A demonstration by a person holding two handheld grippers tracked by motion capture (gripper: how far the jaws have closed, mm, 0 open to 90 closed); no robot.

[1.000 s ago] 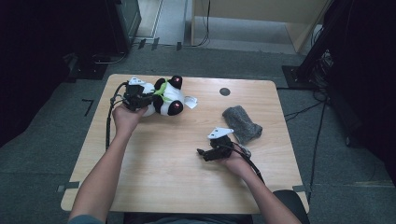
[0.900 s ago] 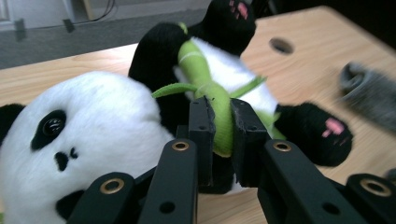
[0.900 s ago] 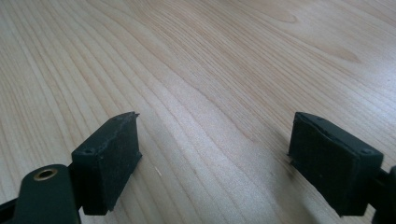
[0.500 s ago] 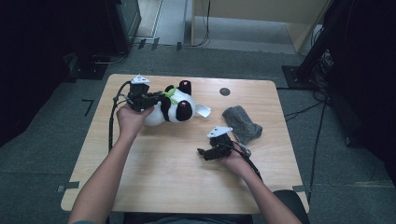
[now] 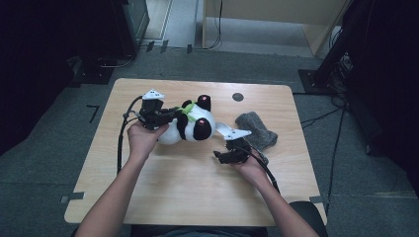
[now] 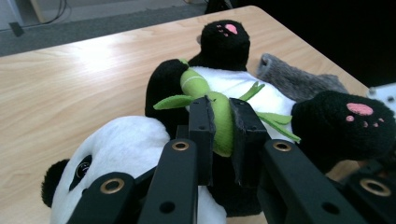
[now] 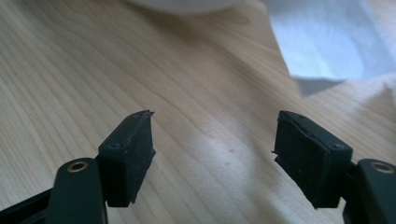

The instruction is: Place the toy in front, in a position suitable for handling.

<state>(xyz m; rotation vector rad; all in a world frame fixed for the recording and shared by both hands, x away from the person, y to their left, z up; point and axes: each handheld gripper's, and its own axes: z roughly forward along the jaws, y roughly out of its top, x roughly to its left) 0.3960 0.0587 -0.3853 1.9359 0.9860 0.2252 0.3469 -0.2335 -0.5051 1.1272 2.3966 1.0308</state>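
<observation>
Left gripper view: jaws clamped on the green bamboo sprig (image 6: 219,122) stitched to the toy panda's (image 6: 233,93) chest.

Pinched from both sides by the left gripper (image 6: 223,135), with the panda on its back, white head (image 6: 121,158) nearest, black paws with pink pads up. In the high view, panda (image 5: 190,126) held at the middle of the table (image 5: 163,197), nearer the far edge, left gripper (image 5: 168,114) reaching in from its left. Right gripper (image 5: 220,157) low over the wood just right of the panda, jaws apart with nothing between them, just closing a little. In the right gripper view, pads (image 7: 128,154) over bare tabletop, a pale sheet (image 7: 336,42) beyond. Grey cloth (image 5: 257,136) lying toward the right edge, behind the right gripper.
</observation>
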